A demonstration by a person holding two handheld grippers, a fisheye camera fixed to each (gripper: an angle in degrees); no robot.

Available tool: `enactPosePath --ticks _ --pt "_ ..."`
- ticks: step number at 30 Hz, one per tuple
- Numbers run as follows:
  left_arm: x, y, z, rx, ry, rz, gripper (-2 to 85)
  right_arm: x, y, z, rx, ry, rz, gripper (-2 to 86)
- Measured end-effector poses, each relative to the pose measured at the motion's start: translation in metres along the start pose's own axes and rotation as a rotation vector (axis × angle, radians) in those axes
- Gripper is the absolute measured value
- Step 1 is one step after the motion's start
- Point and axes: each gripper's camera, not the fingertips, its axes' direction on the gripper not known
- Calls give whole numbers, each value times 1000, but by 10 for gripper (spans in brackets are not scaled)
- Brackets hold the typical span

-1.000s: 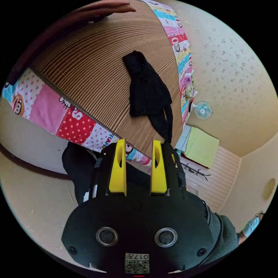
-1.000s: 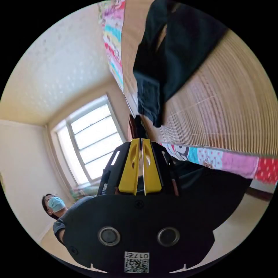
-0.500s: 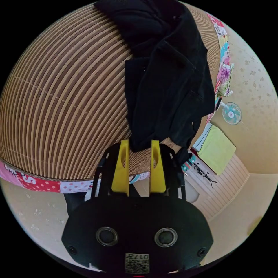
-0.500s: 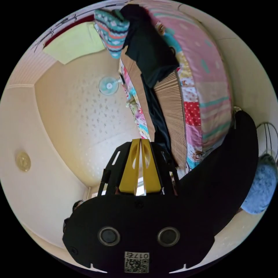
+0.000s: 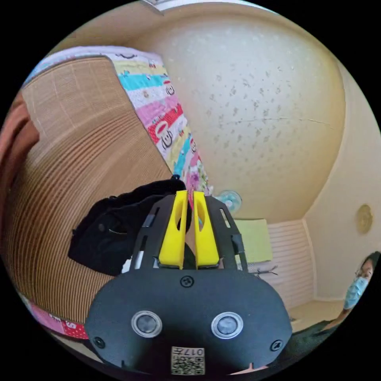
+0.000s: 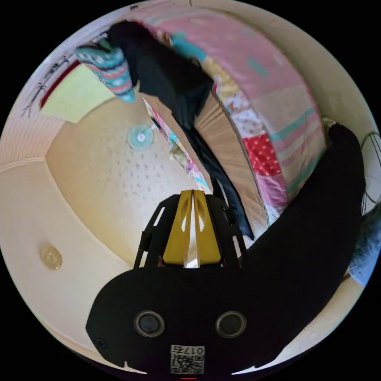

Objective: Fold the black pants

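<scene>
Pulled back from half a second ago: left gripper (image 5: 189, 196) now nearly closed, with just a thin gap and nothing between the jaws. Black pants (image 5: 107, 234) bunched on the bamboo mat (image 5: 75, 158) near its edge. Right gripper (image 6: 192, 196) pressed closed on nothing, beside a pant leg hanging over the mat's side. Bare mat all around.

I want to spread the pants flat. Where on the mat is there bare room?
Bare mat lies between the black pants and the patchwork quilt edge. It is crowded by the left gripper, where the pants bunch.
</scene>
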Motion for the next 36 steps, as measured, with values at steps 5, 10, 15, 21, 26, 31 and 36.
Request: enactPosePath --ticks 5,10,15,21,26,31,36 --pt "-51 57 14 -176 -434 -135 167 -44 -67 90 -383 177 -9 9" --pt "-100 134 66 -382 -503 -183 192 -81 -106 134 -571 322 7 12" --pt "-97 133 71 -216 -460 -257 114 -101 -122 132 -635 435 43 13" --pt "-86 120 80 -586 -480 -44 42 -106 -124 105 -641 549 101 11" --pt "-98 157 23 -733 -716 96 41 -104 -112 95 -668 580 161 8" --pt "-148 187 -99 -561 -826 -213 58 -112 -93 116 -797 791 82 7" --pt "-170 228 -185 -348 -778 -508 82 -136 -91 134 -614 649 -40 19"
